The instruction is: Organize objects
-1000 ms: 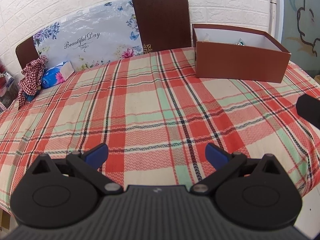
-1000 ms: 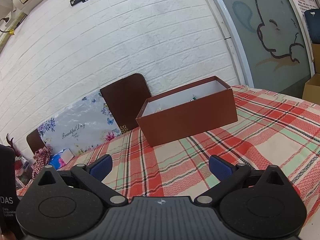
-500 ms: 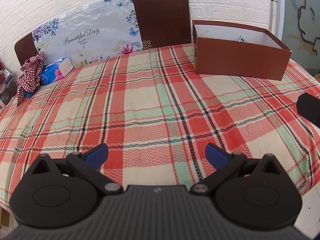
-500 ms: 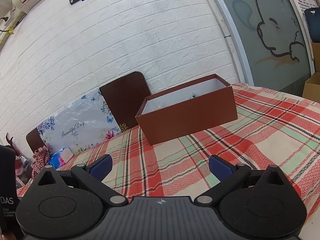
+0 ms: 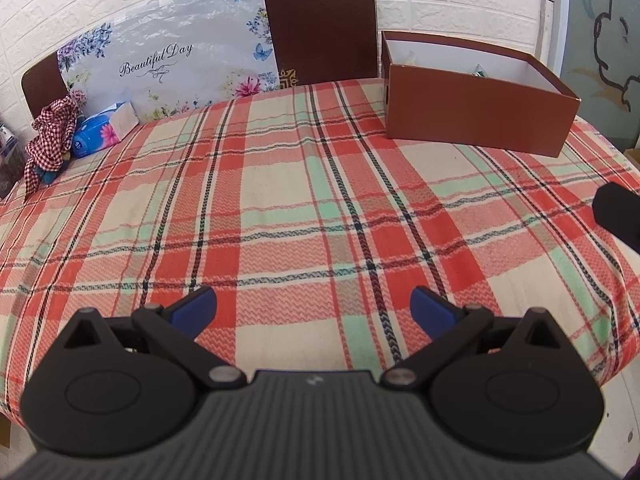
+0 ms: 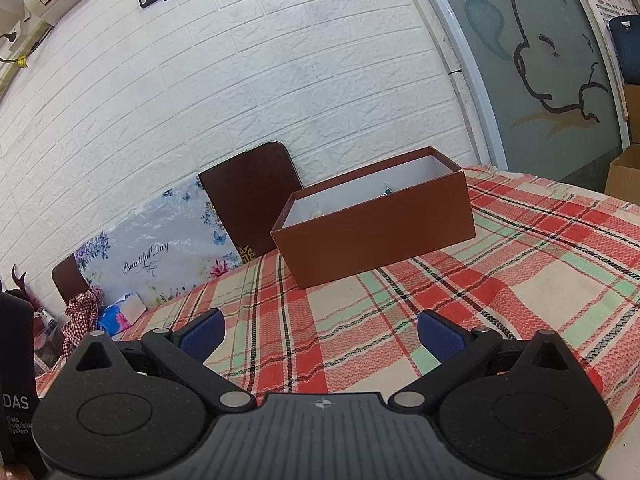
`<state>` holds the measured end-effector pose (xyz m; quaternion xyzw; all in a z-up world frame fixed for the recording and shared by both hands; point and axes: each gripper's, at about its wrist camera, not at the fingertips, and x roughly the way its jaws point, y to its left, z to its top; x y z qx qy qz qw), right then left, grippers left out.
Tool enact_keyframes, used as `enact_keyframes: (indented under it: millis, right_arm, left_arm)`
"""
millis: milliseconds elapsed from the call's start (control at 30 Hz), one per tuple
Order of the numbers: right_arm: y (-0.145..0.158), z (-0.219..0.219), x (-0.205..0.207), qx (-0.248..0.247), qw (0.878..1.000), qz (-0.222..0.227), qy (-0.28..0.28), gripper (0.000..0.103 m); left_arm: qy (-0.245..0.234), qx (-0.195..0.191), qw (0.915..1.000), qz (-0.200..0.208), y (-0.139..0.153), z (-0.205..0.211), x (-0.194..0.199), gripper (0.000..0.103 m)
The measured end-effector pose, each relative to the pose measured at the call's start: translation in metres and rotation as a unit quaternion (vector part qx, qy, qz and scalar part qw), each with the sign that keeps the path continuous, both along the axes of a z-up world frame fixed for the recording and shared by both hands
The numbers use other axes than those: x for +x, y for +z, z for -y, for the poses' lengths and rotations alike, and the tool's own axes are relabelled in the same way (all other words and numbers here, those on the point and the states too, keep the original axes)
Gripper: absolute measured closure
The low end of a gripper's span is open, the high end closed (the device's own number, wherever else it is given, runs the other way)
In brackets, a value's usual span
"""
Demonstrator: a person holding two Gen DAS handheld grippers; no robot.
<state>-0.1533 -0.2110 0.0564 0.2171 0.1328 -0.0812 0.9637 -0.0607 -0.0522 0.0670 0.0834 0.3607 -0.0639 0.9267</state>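
An open brown box (image 5: 476,116) with a white inside stands at the far right of the plaid table; small items lie inside, only their tops visible. It also shows in the right wrist view (image 6: 380,228). My left gripper (image 5: 312,308) is open and empty above the table's near edge. My right gripper (image 6: 320,332) is open and empty, low over the table in front of the box. A black part of the right gripper (image 5: 618,216) shows at the right edge of the left wrist view.
A blue tissue pack (image 5: 104,128) and a red checked cloth (image 5: 50,136) lie at the far left edge. A floral board (image 5: 168,68) and brown chair backs (image 5: 320,24) stand behind the table against the white brick wall. Cardboard boxes (image 6: 624,172) stand at right.
The left gripper has tilted down and drawn back a little, so the table fills more of its view. The right gripper has hardly moved. Both stay open.
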Motion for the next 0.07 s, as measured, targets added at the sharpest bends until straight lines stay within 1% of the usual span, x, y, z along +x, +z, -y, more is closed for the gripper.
enact_keyframes:
  millis: [67]
  right_arm:
    - [-0.0012,0.0009,0.0007,-0.001,1.0,-0.001,0.001,0.001]
  left_arm:
    - [0.002,-0.002,1.0,-0.002,-0.0002,-0.0002,0.0004,0.0]
